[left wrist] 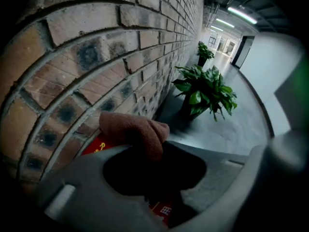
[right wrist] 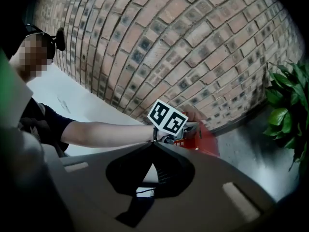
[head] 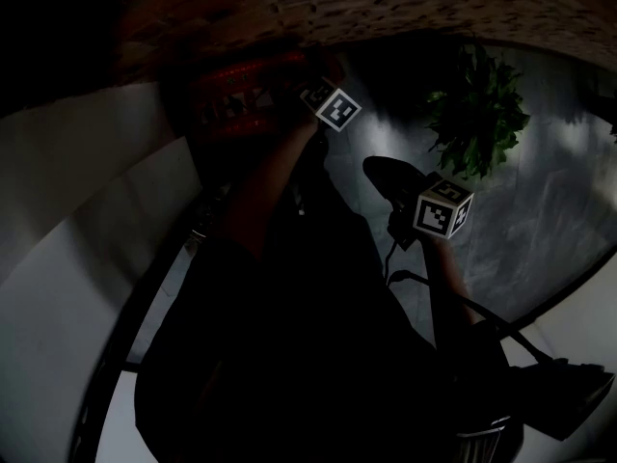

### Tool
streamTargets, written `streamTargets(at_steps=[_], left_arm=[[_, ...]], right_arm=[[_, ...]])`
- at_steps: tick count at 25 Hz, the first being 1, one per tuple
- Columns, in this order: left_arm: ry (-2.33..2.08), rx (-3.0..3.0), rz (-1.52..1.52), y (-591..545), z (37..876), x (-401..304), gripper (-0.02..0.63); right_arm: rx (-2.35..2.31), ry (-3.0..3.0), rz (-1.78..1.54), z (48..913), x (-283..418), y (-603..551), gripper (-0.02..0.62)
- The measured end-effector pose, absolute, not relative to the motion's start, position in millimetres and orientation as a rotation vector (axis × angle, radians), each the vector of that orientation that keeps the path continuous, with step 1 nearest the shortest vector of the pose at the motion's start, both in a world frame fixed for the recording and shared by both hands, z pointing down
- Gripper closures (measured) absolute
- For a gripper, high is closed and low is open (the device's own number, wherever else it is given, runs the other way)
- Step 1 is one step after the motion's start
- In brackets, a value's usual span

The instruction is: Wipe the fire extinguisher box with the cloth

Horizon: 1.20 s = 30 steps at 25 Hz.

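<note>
Brick wall [left wrist: 96,42]: left tongs [left wrist: 153,153] clamp cloth [left wrist: 130,129] by red box [left wrist: 98,147]; right tongs [right wrist: 153,145] closed.

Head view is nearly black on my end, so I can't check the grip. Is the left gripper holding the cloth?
Observer: Yes. In the left gripper view, the left gripper is shut on a brown cloth, which is bunched up at the tips.
Operator: Where is the cloth relative to the box?
Observer: It is just above the red fire extinguisher box, close to the brick wall. I cannot tell whether it touches the box.
Operator: And the right gripper?
Observer: The right gripper has its jaws together with nothing between them. It is held back from the box.
</note>
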<state>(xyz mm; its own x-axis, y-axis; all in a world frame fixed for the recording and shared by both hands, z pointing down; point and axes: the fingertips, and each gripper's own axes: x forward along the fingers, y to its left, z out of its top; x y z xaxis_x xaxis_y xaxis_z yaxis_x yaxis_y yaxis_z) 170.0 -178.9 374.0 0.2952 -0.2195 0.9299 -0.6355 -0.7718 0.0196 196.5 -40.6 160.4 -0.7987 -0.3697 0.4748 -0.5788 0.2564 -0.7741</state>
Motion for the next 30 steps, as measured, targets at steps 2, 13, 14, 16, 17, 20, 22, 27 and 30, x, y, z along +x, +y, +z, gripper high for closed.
streamTargets(at_steps=[2,13,14,16,17,20,22,27,30], left_arm=[[-0.732,2.186,1.406,-174.6,369.3,179.4,0.506],[-1.02,2.15,1.23,-220.3,317.4,73.9,0.506],[-1.049,2.116,1.22,-223.6,318.3,57.5,0.506],[-1.119,2.046,1.211,-225.0,319.1,20.4,0.506],[-1.16,2.008,1.217,-223.5,319.7,-0.6,0.506],[-1.275,1.891,1.241,-216.5,327.1,-62.3,0.506],[-1.307,1.838,1.247,-212.7,334.5,-94.1,0.506],[-1.356,1.737,1.272,-210.7,348.5,-150.2,0.506],[-1.411,1.635,1.249,-208.0,352.2,-175.3,0.506]], right_arm=[[0.913,-2.334,1.558,156.5,197.2,-39.5,0.595],[0.796,-2.387,1.538,146.8,149.6,-39.0,0.595],[0.776,-2.386,1.54,147.8,146.0,-41.3,0.595],[0.74,-2.384,1.537,149.3,136.7,-42.2,0.595],[0.723,-2.381,1.533,149.9,131.0,-41.1,0.595],[0.683,-2.387,1.488,148.3,113.1,-40.8,0.595],[0.669,-2.382,1.48,148.1,104.6,-37.8,0.595],[0.674,-2.331,1.501,151.2,106.1,-22.1,0.595],[0.703,-2.322,1.477,151.7,111.5,-21.4,0.595]])
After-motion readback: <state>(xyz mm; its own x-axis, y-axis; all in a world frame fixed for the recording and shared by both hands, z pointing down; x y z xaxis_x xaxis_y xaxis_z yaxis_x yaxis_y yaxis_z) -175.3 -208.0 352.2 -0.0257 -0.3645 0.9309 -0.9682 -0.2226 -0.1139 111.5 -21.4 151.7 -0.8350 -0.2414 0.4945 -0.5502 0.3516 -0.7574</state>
